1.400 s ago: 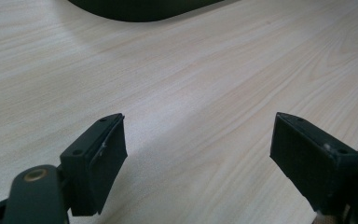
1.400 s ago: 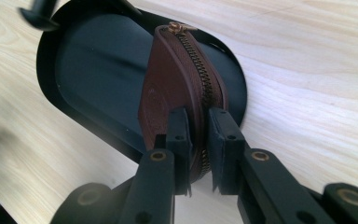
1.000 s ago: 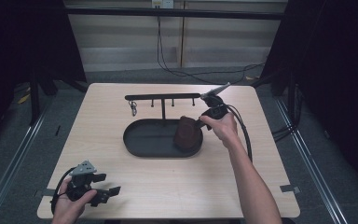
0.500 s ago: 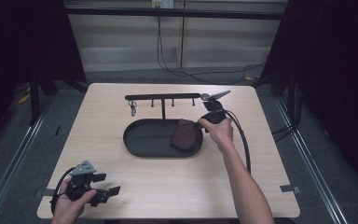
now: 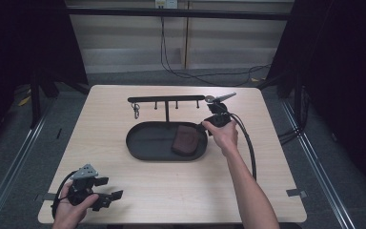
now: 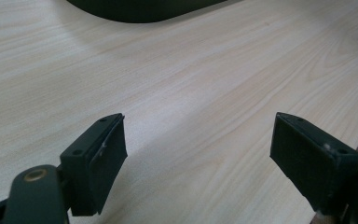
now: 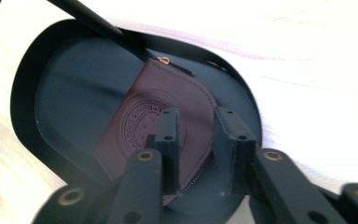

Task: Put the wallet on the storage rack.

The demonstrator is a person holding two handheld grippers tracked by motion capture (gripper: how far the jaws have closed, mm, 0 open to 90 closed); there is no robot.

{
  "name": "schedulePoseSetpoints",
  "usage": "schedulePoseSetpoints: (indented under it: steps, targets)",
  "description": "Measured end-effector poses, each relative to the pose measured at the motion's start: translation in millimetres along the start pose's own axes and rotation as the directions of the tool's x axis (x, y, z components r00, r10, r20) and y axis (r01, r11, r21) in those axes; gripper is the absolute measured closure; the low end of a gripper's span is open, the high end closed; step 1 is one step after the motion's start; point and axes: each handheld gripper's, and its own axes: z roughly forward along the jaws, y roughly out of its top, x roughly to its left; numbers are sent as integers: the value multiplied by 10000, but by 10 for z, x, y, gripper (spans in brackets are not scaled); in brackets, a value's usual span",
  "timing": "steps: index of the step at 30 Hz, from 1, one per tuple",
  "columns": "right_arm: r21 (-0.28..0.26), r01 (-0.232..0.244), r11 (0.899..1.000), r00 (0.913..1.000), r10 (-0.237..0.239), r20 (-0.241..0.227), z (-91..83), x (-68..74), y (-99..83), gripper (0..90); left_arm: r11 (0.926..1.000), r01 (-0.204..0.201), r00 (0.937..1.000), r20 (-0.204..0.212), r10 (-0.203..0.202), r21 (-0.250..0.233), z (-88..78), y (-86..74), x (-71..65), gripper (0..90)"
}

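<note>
Black oval tray (image 5: 143,143) is sitting mid-bench (image 5: 171,186); a dark red leather pouch (image 5: 185,141) is lying flat in its right end, embossed seal facing up. Right hand-held gripper (image 7: 196,128) is hovering just over the pouch; its jaws have just been parting, a narrow gap showing and nothing pinched. Left hand-held gripper (image 6: 198,158) is resting wide open over bare bench near the front left corner, well apart from the tray.

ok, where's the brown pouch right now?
High view: the brown leather pouch lies in the right end of the black oval tray, just left of the right gripper, below the hook rack.
</note>
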Motion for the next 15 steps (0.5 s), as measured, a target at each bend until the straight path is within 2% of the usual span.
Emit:
schedulePoseSetpoints:
  steps: [6,15]
  targets:
    - [-275,112,9996,9999,-114,-83,-102,-20,-68,512,10000,70,9999,-73,-70,-69,3,3,-1,182]
    - [-1052,628,9925,9975,-658,-254,-331,-26,-203,331,9993,316,9994,-113,-318,-206,8,12,1,182]
